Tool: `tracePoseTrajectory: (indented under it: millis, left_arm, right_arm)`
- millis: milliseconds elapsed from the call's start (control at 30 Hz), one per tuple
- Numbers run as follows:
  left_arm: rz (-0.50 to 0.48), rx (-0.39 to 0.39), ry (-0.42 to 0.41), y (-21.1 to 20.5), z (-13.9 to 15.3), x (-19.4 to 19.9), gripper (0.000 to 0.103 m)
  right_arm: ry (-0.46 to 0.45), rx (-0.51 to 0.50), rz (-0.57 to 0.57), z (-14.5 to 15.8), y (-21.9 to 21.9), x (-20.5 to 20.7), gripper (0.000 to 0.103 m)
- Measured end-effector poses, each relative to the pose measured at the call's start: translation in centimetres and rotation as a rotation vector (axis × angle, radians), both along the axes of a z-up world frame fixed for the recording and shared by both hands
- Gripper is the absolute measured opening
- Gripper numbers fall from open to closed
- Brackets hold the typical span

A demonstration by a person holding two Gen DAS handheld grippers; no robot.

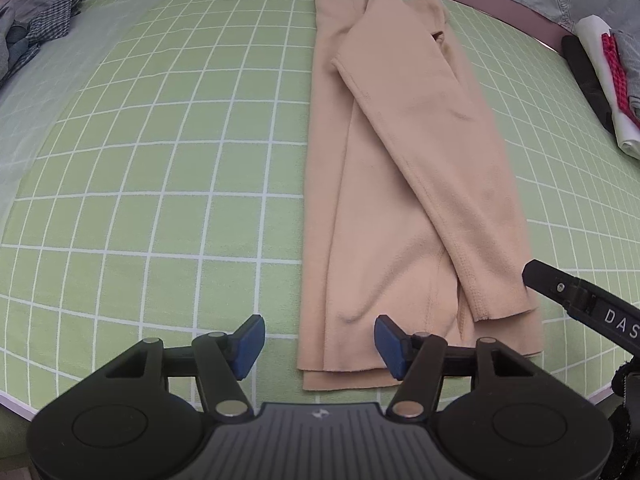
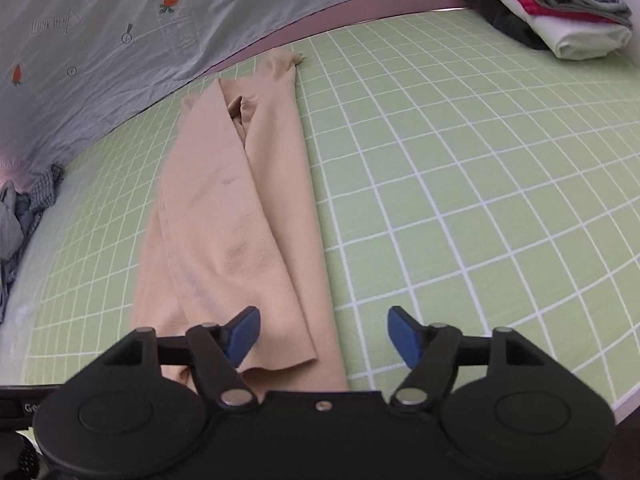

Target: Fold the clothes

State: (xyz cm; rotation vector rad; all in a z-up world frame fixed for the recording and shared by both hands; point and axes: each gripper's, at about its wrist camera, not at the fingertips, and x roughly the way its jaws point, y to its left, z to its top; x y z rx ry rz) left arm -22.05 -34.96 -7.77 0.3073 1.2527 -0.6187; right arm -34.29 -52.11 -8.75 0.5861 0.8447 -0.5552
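Observation:
A beige long-sleeved garment (image 1: 400, 184) lies flat on the green grid mat (image 1: 160, 160), folded into a long narrow strip with a sleeve laid diagonally across it. It also shows in the right wrist view (image 2: 224, 232). My left gripper (image 1: 320, 346) is open and empty, just above the strip's near left corner. My right gripper (image 2: 324, 336) is open and empty, over the strip's near right corner. Part of the right gripper (image 1: 580, 300) shows in the left wrist view, beside the strip's right edge.
A stack of folded clothes (image 2: 560, 12) sits at the mat's far right corner, also in the left wrist view (image 1: 608, 80). A heap of unfolded clothes (image 1: 28, 40) lies at the far left. A grey printed sheet (image 2: 120, 32) lies behind the mat.

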Motion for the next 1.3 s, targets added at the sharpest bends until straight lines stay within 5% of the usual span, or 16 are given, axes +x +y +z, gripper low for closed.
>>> tracePoseTrajectory:
  millis: [900, 1100, 1200, 1300]
  left_arm:
    - [-0.083, -0.035, -0.005, -5.7, -2.4, 0.9, 0.058]
    - [-0.079, -0.087, 0.001, -4.7, -3.0, 0.0, 0.039]
    - [-0.057, -0.144, 0.056, -4.5, -3.4, 0.6, 0.019]
    - [-0.059, -0.155, 0.068, -4.4, -3.3, 0.5, 0.014]
  right_arm:
    - [0.041, 0.013, 0.173, -1.2, 1.3, 3.1, 0.078]
    - [0.03, 0.014, 0.208, -1.3, 1.4, 3.2, 0.06]
    - [0.033, 0.007, 0.245, -1.2, 1.8, 3.5, 0.041]
    - [0.028, 0.015, 0.261, -1.2, 1.8, 3.3, 0.026]
